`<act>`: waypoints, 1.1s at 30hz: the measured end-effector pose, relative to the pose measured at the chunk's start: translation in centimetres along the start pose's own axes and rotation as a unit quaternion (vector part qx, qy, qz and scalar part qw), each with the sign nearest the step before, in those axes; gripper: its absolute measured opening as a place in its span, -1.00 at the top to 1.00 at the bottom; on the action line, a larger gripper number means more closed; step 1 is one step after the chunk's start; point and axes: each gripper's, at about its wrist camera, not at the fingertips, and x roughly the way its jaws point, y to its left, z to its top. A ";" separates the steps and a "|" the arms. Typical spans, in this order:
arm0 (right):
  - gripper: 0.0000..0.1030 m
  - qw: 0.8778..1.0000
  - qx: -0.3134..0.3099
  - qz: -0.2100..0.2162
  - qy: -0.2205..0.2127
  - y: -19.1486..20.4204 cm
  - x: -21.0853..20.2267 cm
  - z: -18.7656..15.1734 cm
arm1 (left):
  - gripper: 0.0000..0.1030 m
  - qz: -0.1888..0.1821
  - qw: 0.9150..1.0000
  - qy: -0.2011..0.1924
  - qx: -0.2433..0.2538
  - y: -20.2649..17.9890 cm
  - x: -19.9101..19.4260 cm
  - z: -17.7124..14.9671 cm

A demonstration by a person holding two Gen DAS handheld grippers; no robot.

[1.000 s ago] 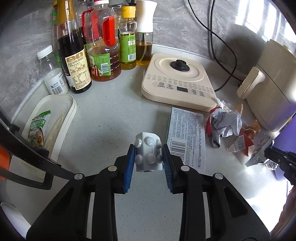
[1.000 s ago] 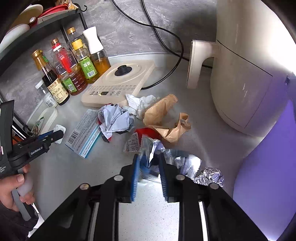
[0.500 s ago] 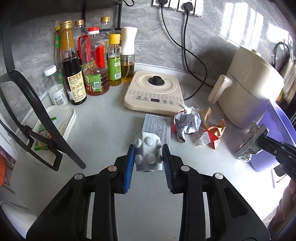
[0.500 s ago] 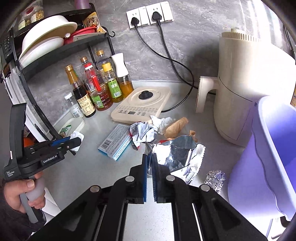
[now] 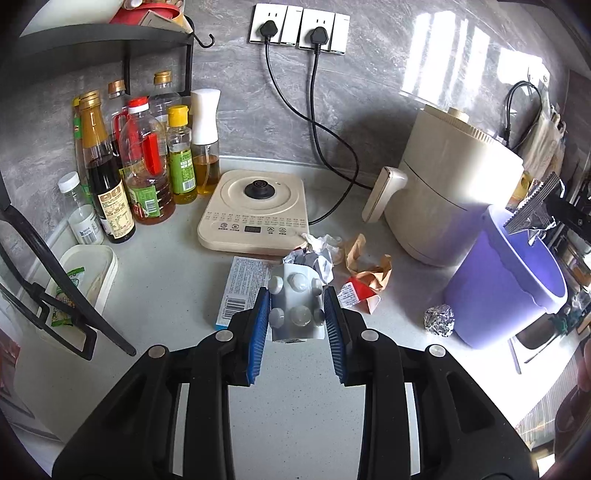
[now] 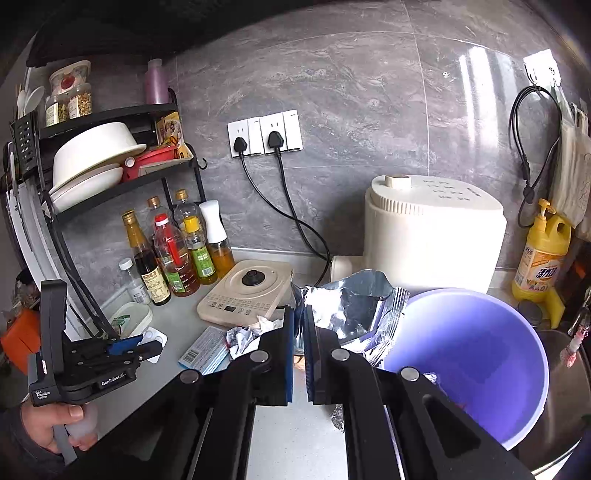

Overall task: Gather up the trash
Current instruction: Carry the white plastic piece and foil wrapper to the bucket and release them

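While both grippers hold trash, the bench (image 5: pixel 177 280) spreads pale and speckled under a grey stone wall w/ two plugged sockets (image 5: pixel 299 27). Biggest item: cream air fryer (image 5: pixel 450 184) at the back right, handle facing the centre. Just beside it, nearer the bench edge, stands the purple bin (image 5: pixel 495 295); in the right wrist view its bowl (image 6: pixel 480 354) opens to the right of the gripper. A black rack (image 6: pixel 107 173) on the left carries white bowls. Below it, a cluster of oil & sauce bottles (image 5: pixel 147 166) stands against the wall, next to a cream induction hob (image 5: pixel 255 214).

Left gripper (image 5: pixel 297 314): closed on a white blister pack (image 5: pixel 295 306), blue pads pressing its two long edges, pack raised above the bench. Right gripper (image 6: pixel 300 354): pads pinched nearly together on a silver foil bag (image 6: pixel 351 306), which fans up and to the right so its serrated edge sits by the bin rim; from the left wrist view that bag (image 5: pixel 532 214) hangs over the bin mouth.

Loose trash on the bench in front of the hob: a flat box w/ barcode (image 5: pixel 240 288), crumpled white paper (image 5: pixel 321 254), brown paper scraps (image 5: pixel 369 266), a red-and-white wrapper (image 5: pixel 360 295). A small foil ball (image 5: pixel 439 320) lies just beside the bin base. A white tub (image 5: pixel 96 269) w/ a green packet in it sits at the left, near the rack leg.
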 end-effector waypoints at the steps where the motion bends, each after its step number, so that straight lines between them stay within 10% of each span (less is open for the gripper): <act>1: 0.89 1.000 0.005 -0.011 -0.006 -0.7 -0.3 0.2 | 0.42 -0.005 1.000 -0.001 0.002 -0.4 0.1 0.2; 7: 0.80 0.995 0.028 -0.091 -0.019 -5.3 -1.1 0.9 | 0.42 -0.039 0.999 -0.008 0.022 -2.9 0.6 1.4; 11: -0.17 0.989 0.067 -0.130 -0.023 -8.1 -1.4 0.2 | 0.42 -0.061 0.997 -0.012 0.040 -4.8 0.7 2.3; 15: -0.40 0.987 0.079 -0.141 -0.023 -9.1 -2.3 -0.7 | 0.42 -0.082 0.995 -0.017 0.059 -6.8 1.0 3.2; 33: -0.66 0.971 0.135 -0.196 -0.025 -13.8 -7.9 -3.9 | 0.42 -0.188 0.970 -0.047 0.146 -17.7 0.5 7.0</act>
